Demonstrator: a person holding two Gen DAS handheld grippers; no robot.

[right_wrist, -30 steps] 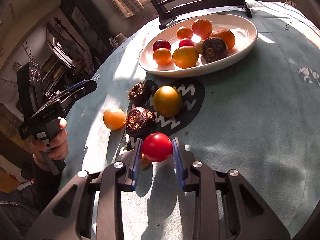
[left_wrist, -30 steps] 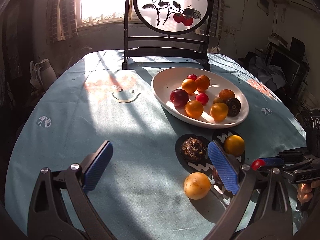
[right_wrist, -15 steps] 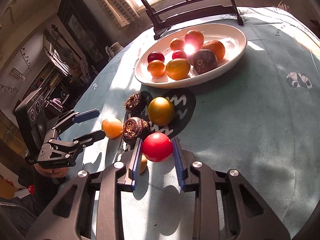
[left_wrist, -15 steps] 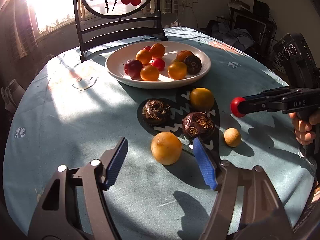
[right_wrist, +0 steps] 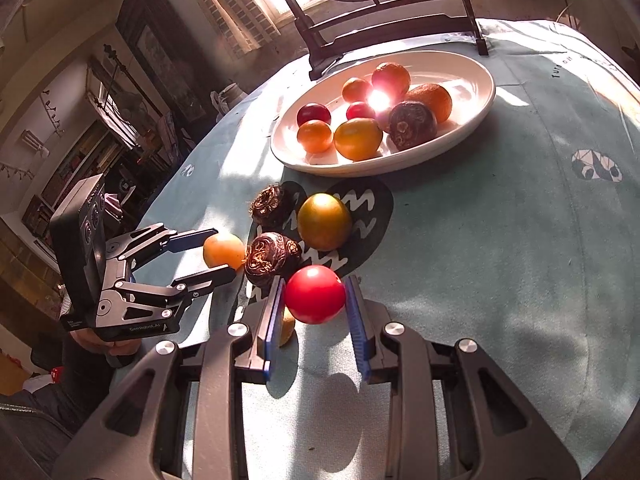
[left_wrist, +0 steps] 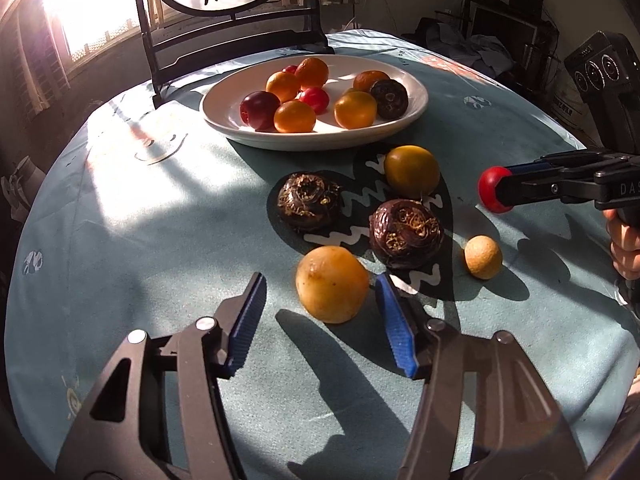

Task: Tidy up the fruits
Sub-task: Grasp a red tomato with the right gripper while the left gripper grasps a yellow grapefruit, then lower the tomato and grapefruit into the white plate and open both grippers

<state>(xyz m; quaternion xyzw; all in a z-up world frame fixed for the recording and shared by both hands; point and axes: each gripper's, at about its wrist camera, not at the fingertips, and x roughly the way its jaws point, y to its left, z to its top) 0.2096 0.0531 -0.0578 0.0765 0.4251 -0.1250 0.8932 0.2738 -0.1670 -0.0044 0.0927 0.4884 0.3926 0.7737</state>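
Two claws are working the loose fruit near the front edge of the tabletop (left_wrist: 120, 248). You are holding the right claw (right_wrist: 316, 300) clamped on a red fruit (right_wrist: 315, 294), lifted clear of the cloth, so it is ready for transfer to the white plate (left_wrist: 224, 120) toward the back edge, where sorted fruit is already resting.

You are bringing the left claw (left_wrist: 320, 316) around a pale orange fruit (left_wrist: 332, 284). Its jaws have just been closing, but they are standing apart: the fruit is sitting between the blue pads (left_wrist: 394, 332) with a visible gap on each side, so nothing is gripped yet. The claw is tilted downward so the pads are flanking the widest part of the fruit.

Just behind it, two dark knobbly fruits (left_wrist: 406, 234), a yellow-green fruit (left_wrist: 412, 171) and a small tan fruit (left_wrist: 483, 257) are lying on or beside the dark printed patch (left_wrist: 360, 216). The nearer dark fruit is sitting very close to the right-hand pad, so that pad is likely to nudge it.
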